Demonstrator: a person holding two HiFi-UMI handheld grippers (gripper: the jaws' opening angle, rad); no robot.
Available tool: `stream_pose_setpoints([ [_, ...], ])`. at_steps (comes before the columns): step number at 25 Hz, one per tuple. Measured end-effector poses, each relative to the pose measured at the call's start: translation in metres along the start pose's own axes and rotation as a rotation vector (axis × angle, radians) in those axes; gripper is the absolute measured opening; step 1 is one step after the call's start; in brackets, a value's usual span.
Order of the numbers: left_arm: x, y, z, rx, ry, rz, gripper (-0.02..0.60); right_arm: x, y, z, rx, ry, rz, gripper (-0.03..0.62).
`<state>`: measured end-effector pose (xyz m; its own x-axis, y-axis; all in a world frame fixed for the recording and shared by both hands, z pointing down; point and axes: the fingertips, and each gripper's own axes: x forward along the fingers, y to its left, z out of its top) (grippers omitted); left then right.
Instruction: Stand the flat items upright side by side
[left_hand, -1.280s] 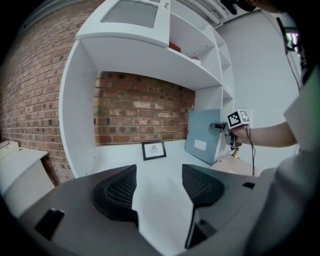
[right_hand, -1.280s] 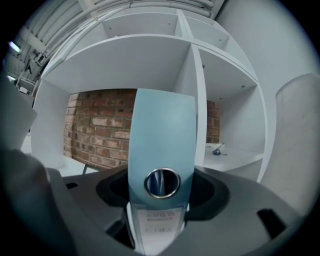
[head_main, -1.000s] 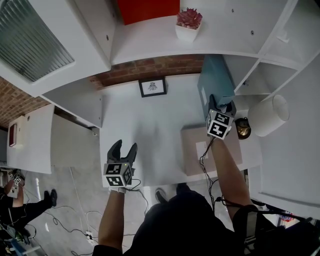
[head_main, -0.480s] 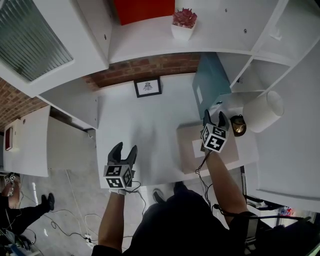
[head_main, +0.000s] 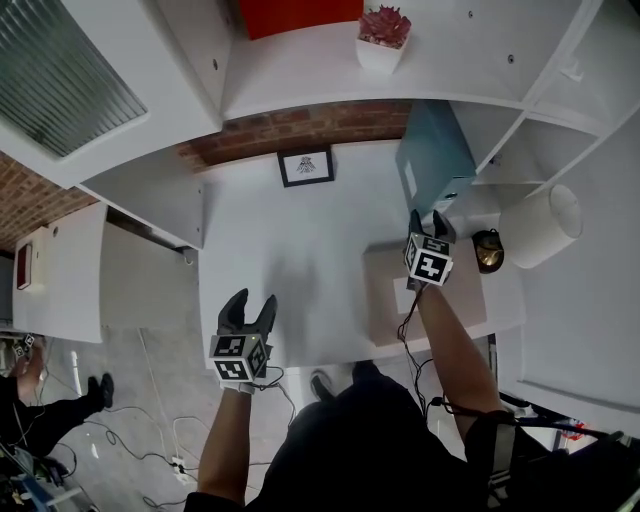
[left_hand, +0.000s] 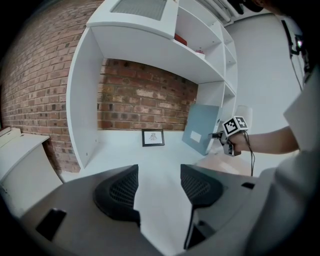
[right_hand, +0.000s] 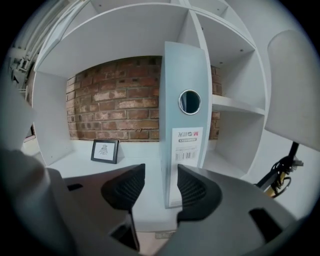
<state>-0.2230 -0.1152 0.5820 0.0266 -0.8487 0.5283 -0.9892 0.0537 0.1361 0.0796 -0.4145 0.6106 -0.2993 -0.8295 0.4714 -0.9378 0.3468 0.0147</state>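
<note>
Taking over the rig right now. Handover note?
Left gripper: open, empty, over the desk's front edge.
Right gripper: jaws closing with nothing between them, just short of the blue-grey binder.
Done: the binder stands upright at the desk's right.
Left: the tan flat item lies flat in front of the binder; stand it up beside it.

Bright, even, soft-shadowed light throughout; both gripper views bend strongly and darken at their rounded edges.

White desk (head_main: 300, 262) with framed picture (head_main: 305, 167), upright grey-blue binder (head_main: 432, 160), flat beige folder (head_main: 385, 300), perhaps cardboard
</note>
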Motion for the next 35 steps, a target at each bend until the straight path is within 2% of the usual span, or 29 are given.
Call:
stream_pose_setpoints([
  [7,0.001,-0.004,-0.004,-0.007,0.006,-0.007,0.262,0.001,-0.002,0.003,0.006,-0.004,-0.004,0.207],
  [13,0.001,-0.016,0.001,0.000,-0.017,-0.060,0.262,-0.033,-0.010,0.002,0.044,-0.023,0.004,0.213],
  [17,0.000,-0.034,0.007,-0.008,-0.029,-0.136,0.256,-0.077,-0.019,-0.007,0.120,-0.027,0.013,0.213],
  [24,-0.006,-0.076,0.016,0.059,-0.066,-0.283,0.256,-0.163,-0.047,-0.030,0.177,-0.041,-0.051,0.212],
  [29,-0.001,-0.121,0.001,0.066,-0.028,-0.422,0.256,-0.221,-0.080,-0.062,0.214,-0.026,-0.116,0.212],
  [32,0.001,-0.150,-0.010,0.092,0.006,-0.480,0.256,-0.249,-0.104,-0.097,0.317,0.017,-0.145,0.213],
  [35,0.011,-0.181,-0.005,0.158,0.028,-0.539,0.258,-0.268,-0.126,-0.125,0.445,0.039,-0.176,0.220],
])
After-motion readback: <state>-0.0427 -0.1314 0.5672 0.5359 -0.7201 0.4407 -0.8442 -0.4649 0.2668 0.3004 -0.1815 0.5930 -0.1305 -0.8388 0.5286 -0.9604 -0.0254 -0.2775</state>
